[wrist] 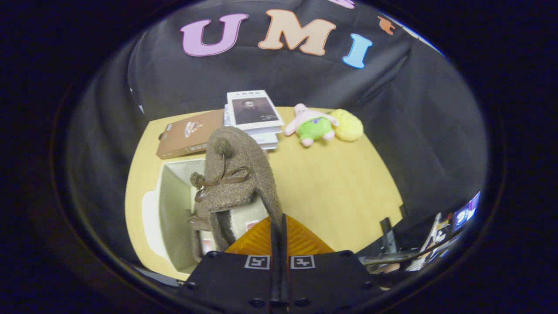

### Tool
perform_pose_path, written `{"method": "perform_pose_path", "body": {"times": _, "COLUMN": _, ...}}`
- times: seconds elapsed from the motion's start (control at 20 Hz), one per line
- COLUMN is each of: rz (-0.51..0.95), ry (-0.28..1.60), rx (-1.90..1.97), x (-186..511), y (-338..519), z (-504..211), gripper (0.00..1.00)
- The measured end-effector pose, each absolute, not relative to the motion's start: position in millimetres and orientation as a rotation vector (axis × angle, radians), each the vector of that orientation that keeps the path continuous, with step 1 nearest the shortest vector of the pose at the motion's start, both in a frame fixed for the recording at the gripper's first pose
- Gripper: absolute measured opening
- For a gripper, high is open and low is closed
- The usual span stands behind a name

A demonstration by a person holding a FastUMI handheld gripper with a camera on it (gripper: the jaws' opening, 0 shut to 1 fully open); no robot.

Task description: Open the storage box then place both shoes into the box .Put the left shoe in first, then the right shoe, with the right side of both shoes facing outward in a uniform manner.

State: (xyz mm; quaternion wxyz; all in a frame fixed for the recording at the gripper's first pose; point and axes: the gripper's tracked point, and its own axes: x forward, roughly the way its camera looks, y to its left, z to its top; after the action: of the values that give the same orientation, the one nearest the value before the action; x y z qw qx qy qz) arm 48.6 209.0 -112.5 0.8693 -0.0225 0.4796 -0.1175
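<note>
Gripper (279, 226) fingers are squeezed almost together, pinching the back edge of a fuzzy brown shoe (237, 174). That shoe hangs just ahead of the fingers, toe up, over the open storage box (174, 209). Another shoe (198, 226) already sits inside the box, so this looks like the second one going in. Holding it by the edge probably lets it slide down next to the first. The tool points forward and down over the table (331, 187), with books (255, 115) and soft toys (324, 124) far beyond.
</note>
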Motion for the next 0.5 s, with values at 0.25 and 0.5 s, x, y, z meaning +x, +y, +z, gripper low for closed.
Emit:
{"method": "perform_pose_path", "body": {"times": 0.25, "rz": -0.236, "ry": 1.128, "rx": -0.051, "x": 38, "y": 229, "z": -166, "gripper": 0.03}}
{"method": "perform_pose_path", "body": {"times": 0.5, "rz": -0.228, "ry": 1.218, "rx": -0.099, "x": 27, "y": 224, "z": -210, "gripper": 0.03}}
